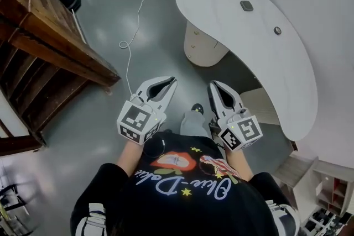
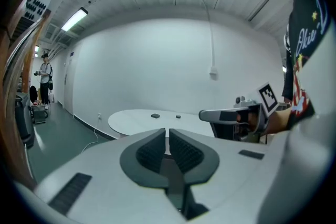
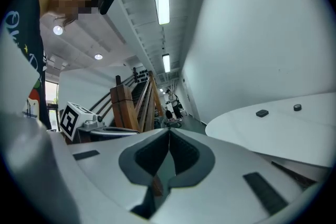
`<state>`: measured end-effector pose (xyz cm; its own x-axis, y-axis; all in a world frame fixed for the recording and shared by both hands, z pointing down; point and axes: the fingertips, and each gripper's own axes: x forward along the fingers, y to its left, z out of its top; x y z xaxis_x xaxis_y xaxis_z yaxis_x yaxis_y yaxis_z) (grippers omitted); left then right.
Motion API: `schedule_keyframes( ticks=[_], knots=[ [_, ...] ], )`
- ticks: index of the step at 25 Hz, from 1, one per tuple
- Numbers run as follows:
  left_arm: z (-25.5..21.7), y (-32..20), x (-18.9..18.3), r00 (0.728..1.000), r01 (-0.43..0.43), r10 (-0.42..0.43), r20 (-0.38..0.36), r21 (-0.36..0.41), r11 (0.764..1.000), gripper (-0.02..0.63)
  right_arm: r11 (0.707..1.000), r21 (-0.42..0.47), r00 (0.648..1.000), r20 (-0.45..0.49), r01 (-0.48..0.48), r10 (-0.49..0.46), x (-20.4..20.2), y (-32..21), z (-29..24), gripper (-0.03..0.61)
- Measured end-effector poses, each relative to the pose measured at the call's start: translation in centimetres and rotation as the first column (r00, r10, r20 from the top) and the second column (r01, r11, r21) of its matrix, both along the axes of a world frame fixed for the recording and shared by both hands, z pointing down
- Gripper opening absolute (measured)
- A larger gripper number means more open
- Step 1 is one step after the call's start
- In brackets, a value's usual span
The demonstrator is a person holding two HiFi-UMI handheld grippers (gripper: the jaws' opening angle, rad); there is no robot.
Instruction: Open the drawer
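1. The drawer cabinet [image 1: 202,45] stands under the rounded end of the desk [image 1: 287,63], well apart from both grippers.
2. I see my left gripper [image 1: 169,83] and right gripper [image 1: 214,87] closed tight, with nothing between the jaws.
3. The shirt [image 1: 188,188] carries cursive script that I can't read with confidence.

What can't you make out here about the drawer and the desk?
Drawer: head view, the desk overhangs the cabinet, whose front is too small to read.
Dark square and dark disc on the desk: every view, too small to name.
Shelves: head view, cut off by the corner.
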<state>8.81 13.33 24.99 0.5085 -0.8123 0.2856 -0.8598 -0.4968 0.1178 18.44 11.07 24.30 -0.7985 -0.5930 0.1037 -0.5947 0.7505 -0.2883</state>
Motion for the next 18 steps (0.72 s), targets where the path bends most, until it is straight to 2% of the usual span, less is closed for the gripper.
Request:
schedule_keyframes(
  ticks=[6,10,14,18],
  knots=[
    [0.1,-5.3,0.6,0.998,0.059,-0.059,0.007,-0.011,0.998,0.012,0.998,-0.020,0.998,-0.014,0.067,-0.068,0.2,-5.7,0.7,0.002],
    [1.7,-8.4,1.3,0.997,0.075,-0.074,0.016,-0.043,0.996,0.011,0.994,-0.051,0.995,-0.013,0.099,-0.099,0.5,-8.4,2.0,0.002],
    [3.4,-11.1,2.6,0.995,0.104,-0.104,0.010,-0.063,0.993,0.012,0.990,-0.073,0.990,-0.064,0.123,-0.128,1.7,-11.3,4.1,0.002],
    [5.8,-13.5,3.0,0.990,0.138,-0.138,0.007,-0.106,0.985,0.012,0.981,-0.105,0.983,-0.078,0.160,-0.169,1.9,-13.8,6.9,0.002]
  ],
)
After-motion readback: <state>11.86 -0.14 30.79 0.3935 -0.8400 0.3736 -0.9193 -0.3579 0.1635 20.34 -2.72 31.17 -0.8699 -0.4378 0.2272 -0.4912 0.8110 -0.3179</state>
